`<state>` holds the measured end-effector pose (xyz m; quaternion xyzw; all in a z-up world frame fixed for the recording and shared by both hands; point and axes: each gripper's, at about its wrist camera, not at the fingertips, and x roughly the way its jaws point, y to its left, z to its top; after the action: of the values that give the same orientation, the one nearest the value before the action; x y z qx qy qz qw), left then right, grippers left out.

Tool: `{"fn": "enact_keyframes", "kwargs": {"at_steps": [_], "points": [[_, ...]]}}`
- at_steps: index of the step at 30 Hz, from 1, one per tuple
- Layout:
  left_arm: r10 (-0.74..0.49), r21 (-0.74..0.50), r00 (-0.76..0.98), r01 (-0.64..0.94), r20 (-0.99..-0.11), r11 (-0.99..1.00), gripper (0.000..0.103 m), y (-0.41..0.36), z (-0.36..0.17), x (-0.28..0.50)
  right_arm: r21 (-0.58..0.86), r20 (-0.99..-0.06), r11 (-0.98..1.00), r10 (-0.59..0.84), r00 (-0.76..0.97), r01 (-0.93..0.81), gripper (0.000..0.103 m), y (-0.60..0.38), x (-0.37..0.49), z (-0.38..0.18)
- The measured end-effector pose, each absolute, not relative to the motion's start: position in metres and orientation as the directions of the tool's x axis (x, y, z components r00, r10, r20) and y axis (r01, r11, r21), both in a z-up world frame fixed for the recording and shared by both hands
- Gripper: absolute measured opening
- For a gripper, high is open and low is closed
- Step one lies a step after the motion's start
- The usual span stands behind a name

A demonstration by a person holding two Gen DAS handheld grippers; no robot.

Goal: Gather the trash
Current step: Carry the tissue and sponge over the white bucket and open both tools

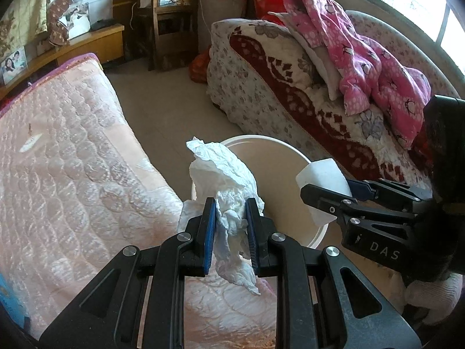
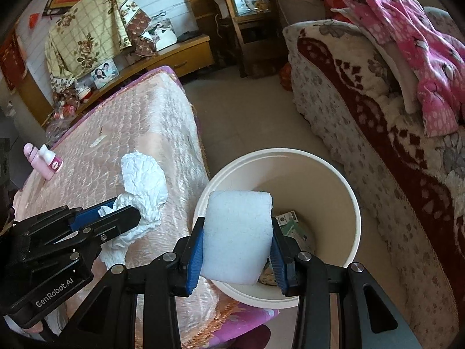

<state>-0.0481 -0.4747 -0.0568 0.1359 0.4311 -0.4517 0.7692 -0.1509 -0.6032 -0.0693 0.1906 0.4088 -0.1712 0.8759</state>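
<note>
Bed [image 2: 139,133]: pink quilted mattress, left of the floor gap. Sofa [image 1: 261,87]: floral and dark-red cover, pink spotted garment [image 1: 363,58] heaped on top. Trash bin [image 2: 343,192]: cream, round, on the floor between bed and sofa, just beside the mattress edge. Foam block [image 2: 237,235]: white, rectangular, clamped between the blue pads of the right gripper [image 2: 237,250], held over the near rim of the bin. Crumpled tissue [image 1: 229,197]: white, pinched in the closed left gripper [image 1: 231,232], bulging above and trailing below the pads, held over the mattress edge beside the bin. Pink bottle [image 2: 46,160]: lying on the mattress, well apart from both grippers; right wrist view only. Packaging scraps [image 2: 290,226]: at the bin's bottom, seen only in the right wrist view; in the left wrist view the tissue and foam block hide the bin's inside.
</note>
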Motion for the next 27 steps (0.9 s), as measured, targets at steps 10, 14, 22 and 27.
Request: {"fn": "enact_keyframes", "kwargs": {"at_steps": [10,14,22,27], "points": [[-0.586,-0.205,0.192,0.815,-0.787,0.542,0.018,-0.487,-0.065,-0.05,0.202,-0.798,0.849,-0.146,0.584,0.489,0.038,-0.617,-0.154,-0.083],[-0.584,-0.2,0.197,0.815,-0.787,0.544,0.02,-0.489,-0.067,-0.051,0.205,-0.803,0.843,-0.146,0.577,0.498,0.039,-0.622,-0.155,-0.088],[-0.579,-0.195,0.196,0.816,-0.792,0.544,0.039,-0.49,-0.07,-0.051,0.214,-0.808,0.828,-0.148,0.571,0.518,0.047,-0.627,-0.157,-0.092],[-0.585,-0.204,0.19,0.816,-0.789,0.541,0.05,-0.489,-0.07,-0.05,0.228,-0.814,0.811,-0.145,0.563,0.539,0.049,-0.632,-0.158,-0.095]]}}
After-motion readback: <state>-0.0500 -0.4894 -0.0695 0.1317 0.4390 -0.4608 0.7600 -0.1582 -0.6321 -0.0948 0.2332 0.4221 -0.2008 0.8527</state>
